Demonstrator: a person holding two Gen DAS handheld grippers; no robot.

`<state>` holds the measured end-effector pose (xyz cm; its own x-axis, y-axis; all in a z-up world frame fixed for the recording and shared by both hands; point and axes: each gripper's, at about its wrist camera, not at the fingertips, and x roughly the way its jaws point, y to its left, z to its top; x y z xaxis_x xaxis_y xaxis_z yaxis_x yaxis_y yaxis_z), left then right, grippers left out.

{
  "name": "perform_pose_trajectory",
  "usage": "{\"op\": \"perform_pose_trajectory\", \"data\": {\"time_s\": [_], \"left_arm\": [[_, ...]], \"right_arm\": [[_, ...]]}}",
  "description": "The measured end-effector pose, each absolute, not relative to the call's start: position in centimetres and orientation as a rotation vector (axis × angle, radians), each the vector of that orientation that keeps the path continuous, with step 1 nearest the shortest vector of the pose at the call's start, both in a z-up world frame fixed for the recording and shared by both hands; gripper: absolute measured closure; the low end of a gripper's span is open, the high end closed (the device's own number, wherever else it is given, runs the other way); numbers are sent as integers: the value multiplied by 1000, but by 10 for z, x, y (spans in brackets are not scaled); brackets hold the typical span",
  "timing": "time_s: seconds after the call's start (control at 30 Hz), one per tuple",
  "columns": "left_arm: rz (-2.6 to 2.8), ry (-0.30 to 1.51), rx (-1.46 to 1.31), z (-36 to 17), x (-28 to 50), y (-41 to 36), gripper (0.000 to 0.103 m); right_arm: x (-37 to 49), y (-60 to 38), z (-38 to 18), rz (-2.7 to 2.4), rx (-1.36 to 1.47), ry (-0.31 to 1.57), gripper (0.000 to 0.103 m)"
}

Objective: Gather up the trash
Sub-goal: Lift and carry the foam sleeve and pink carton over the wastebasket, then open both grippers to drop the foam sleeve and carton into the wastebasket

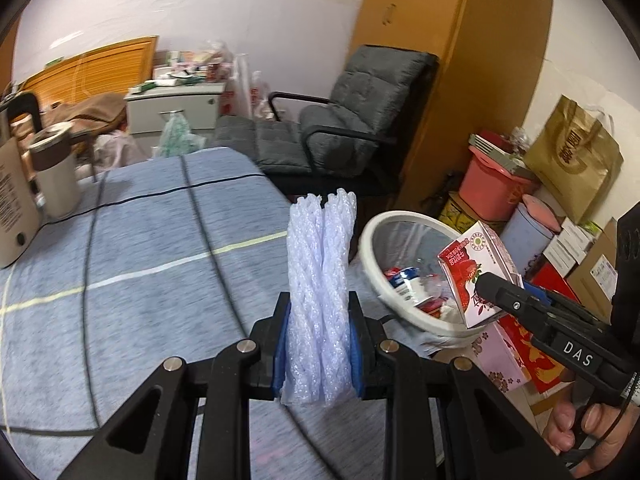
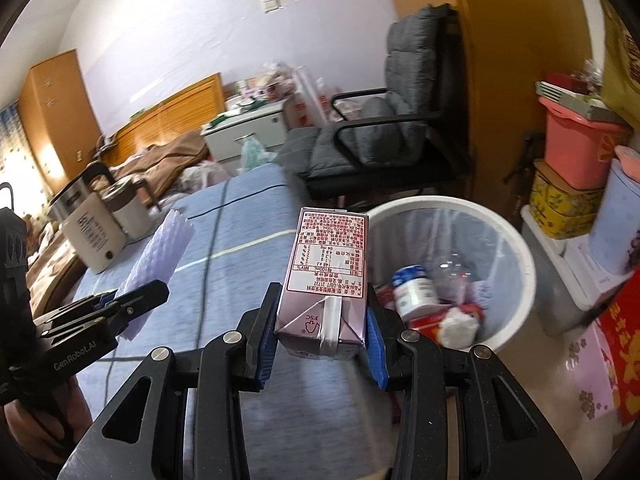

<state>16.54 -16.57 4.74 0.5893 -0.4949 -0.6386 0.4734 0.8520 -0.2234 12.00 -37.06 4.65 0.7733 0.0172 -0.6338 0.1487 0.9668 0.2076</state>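
We see the left gripper (image 1: 320,344) with its jaws clenched on a white foam net sleeve (image 1: 320,280); it is soft, with a bumpy mesh texture, folded double and standing upright between the blue pads. The right gripper (image 2: 320,344) has its jaws grasping a small drink carton (image 2: 326,280), a rectangular box with a shiny pale pink skin, red printed text too small for us to read, the letters "FSC" near its folded bottom, and a wrapped straw glued there. Ahead and to the right of both jaws stands a round white trash bin (image 2: 516,248) lined with clear plastic; inside lie a small blue-and-white tub and crumpled wrappers, hard to make out. Under the jaws is a blue-grey striped cloth on the surface (image 1: 140,248). On the right gripper body we read "DAS", on the left "GenRobot.AI".
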Motion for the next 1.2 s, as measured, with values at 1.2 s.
{"op": "perform_pose_trajectory", "data": {"time_s": [1.2], "left_arm": [[-789,893,59,3,223,-320,56]], "right_arm": [[156,-480,-8,-255,312,769,64]]}}
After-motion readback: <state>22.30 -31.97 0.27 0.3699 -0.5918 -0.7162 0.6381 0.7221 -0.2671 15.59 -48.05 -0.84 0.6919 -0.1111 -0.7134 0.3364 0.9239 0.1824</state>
